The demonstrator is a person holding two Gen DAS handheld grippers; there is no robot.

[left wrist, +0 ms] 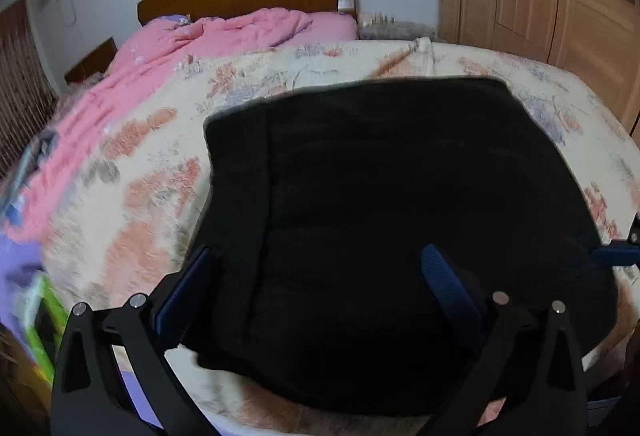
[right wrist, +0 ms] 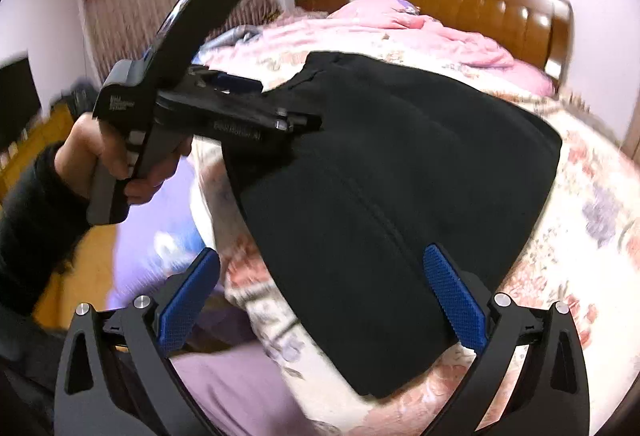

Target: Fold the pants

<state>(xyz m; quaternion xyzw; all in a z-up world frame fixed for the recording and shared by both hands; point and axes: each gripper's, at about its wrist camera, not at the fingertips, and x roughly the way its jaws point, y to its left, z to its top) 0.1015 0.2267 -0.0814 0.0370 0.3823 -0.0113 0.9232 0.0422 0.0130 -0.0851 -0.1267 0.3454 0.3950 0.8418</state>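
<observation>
Your left gripper (left wrist: 320, 288) stood with its jaws wide and nothing between them, the blue ribbed pads (left wrist: 450, 288) hovering over the near edge of the black fleece pants (left wrist: 380, 196), apparently without touching. Your right gripper (right wrist: 320, 292) was likewise spread wide and empty, its pads straddling the near corner of the same dark bundle. The pants lay already folded into a compact, roughly square stack on the cream floral bedspread (left wrist: 160, 172), directly ahead of both sets of jaws. In the right wrist view the stack's longer side ran away from you toward the brown wooden headboard (right wrist: 480, 8), with a seam line down its middle. Your left hand (right wrist: 108, 164), in a dark sleeve, held its gripper at the far left corner of the stack. Judgement: the fold looks nearly complete; either hand is near enough, the right slightly better placed on the near edge. Rumpled pink quilt (left wrist: 168, 48) lay well beyond.
</observation>
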